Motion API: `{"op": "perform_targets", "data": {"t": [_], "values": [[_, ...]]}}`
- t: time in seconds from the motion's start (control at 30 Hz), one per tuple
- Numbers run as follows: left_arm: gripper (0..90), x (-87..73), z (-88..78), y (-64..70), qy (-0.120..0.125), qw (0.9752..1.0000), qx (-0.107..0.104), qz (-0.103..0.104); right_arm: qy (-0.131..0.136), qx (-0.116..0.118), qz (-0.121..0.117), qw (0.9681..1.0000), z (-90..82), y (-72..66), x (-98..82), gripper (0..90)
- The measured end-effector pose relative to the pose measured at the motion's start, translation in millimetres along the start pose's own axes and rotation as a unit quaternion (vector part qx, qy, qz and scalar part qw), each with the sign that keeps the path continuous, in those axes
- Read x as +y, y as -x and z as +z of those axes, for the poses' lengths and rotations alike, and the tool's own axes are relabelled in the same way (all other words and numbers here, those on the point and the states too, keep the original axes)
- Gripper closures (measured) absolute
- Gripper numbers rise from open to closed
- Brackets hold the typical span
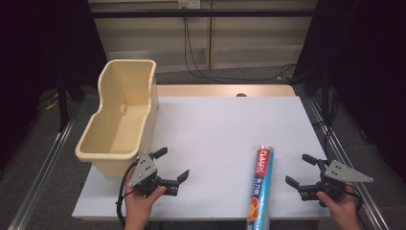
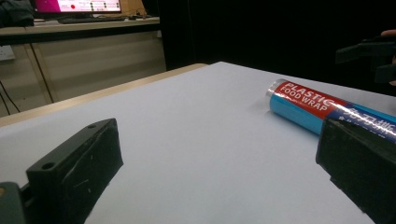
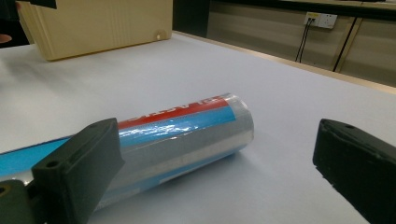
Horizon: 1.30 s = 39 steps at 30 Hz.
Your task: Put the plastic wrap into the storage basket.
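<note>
A roll of plastic food wrap [image 1: 261, 184] in a blue and red wrapper lies lengthwise on the white table [image 1: 225, 124], its near end over the front edge. My left gripper [image 1: 173, 164] is held open to the roll's left, near the bin, jaws empty. My right gripper [image 1: 301, 168] stands open to the right of the roll, apart from it. In the left gripper view the food wrap roll [image 2: 308, 105] lies ahead at the right. In the right gripper view the food wrap roll [image 3: 187, 130] lies just beyond the left jaw, not between the pads.
A cream plastic bin [image 1: 122, 115], empty, stands at the table's left edge and hangs partly over it. The cream bin [image 3: 98, 25] shows at the far left in the right gripper view. A wooden strip [image 1: 225, 90] borders the table's far side.
</note>
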<state>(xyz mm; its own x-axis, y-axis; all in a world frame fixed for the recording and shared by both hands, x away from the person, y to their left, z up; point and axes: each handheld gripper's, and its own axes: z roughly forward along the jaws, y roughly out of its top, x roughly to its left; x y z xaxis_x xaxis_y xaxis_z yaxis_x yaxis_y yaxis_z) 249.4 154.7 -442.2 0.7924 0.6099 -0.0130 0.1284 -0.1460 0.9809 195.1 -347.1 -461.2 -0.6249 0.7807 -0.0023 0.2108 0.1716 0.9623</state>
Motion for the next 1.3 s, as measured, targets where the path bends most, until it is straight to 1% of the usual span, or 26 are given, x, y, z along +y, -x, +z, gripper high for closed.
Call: {"op": "perform_targets", "data": {"t": [0.23, 0.3, 0.4, 0.53, 0.6, 0.63, 0.77, 0.8, 0.93, 0.97, 1.07, 1.13, 1.2, 1.23, 1.3], "values": [[0.0, 2.0, 4.6, 1.3, -0.005, 1.0000, -0.002, 0.004, 0.000, -0.003, 0.002, 1.0000, -0.4, 1.2, -0.8, 0.7], [0.0, 3.9, 8.0, 4.0, -0.011, 0.9999, -0.007, 0.001, -0.001, -0.003, 0.002, 1.0000, -0.4, 1.1, -0.6, 0.7], [0.0, 5.4, 12.0, 6.4, -0.013, 0.9998, -0.012, -0.005, -0.001, -0.003, 0.002, 1.0000, -0.1, 1.0, -0.7, 0.7], [0.0, 7.1, 17.2, 9.6, -0.017, 0.9997, -0.019, 0.002, -0.005, 0.000, -0.002, 1.0000, 0.3, 0.2, -1.1, 0.7], [0.0, 7.0, 18.0, 10.1, -0.016, 0.9997, -0.018, 0.002, -0.009, 0.000, -0.003, 1.0000, 0.4, -0.1, -1.5, 0.6], [0.0, 6.6, 18.4, 9.9, -0.017, 0.9997, -0.018, 0.001, -0.017, 0.005, -0.004, 0.9998, 1.5, -1.6, -2.8, 0.2], [0.0, 5.7, 18.4, 8.6, -0.017, 0.9997, -0.016, -0.001, -0.019, 0.010, 0.010, 0.9997, 2.6, -4.8, -2.1, 0.0], [0.0, 5.5, 18.1, 8.0, -0.019, 0.9997, -0.015, 0.000, -0.019, 0.008, 0.007, 0.9998, 3.0, -5.5, -1.6, 0.0], [0.0, 5.4, 17.4, 7.8, -0.018, 0.9997, -0.015, 0.000, -0.023, 0.012, 0.011, 0.9996, 3.7, -6.6, -1.2, 0.0], [0.0, 5.5, 17.0, 7.9, -0.017, 0.9997, -0.015, -0.002, -0.030, 0.021, 0.013, 0.9993, 3.6, -7.8, -1.0, 0.0], [0.0, 5.3, 15.6, 7.1, -0.016, 0.9998, -0.012, 0.000, -0.037, 0.022, 0.007, 0.9990, 4.7, -10.0, -0.9, 0.6], [0.0, 5.1, 15.7, 7.0, -0.016, 0.9998, -0.013, -0.004, -0.041, 0.023, 0.003, 0.9989, 5.6, -11.1, -1.0, 0.7], [0.0, 4.9, 16.2, 7.3, -0.020, 0.9997, -0.015, -0.008, -0.041, 0.027, 0.005, 0.9988, 6.1, -10.8, -1.2, 0.7], [0.0, 5.0, 17.1, 8.1, -0.020, 0.9996, -0.017, -0.010, -0.041, 0.025, 0.006, 0.9988, 6.0, -10.5, -1.3, 0.7], [0.0, 5.7, 19.5, 9.9, -0.027, 0.9993, -0.020, -0.013, -0.040, 0.027, 0.008, 0.9988, 6.1, -9.5, -2.4, 0.7]]}}
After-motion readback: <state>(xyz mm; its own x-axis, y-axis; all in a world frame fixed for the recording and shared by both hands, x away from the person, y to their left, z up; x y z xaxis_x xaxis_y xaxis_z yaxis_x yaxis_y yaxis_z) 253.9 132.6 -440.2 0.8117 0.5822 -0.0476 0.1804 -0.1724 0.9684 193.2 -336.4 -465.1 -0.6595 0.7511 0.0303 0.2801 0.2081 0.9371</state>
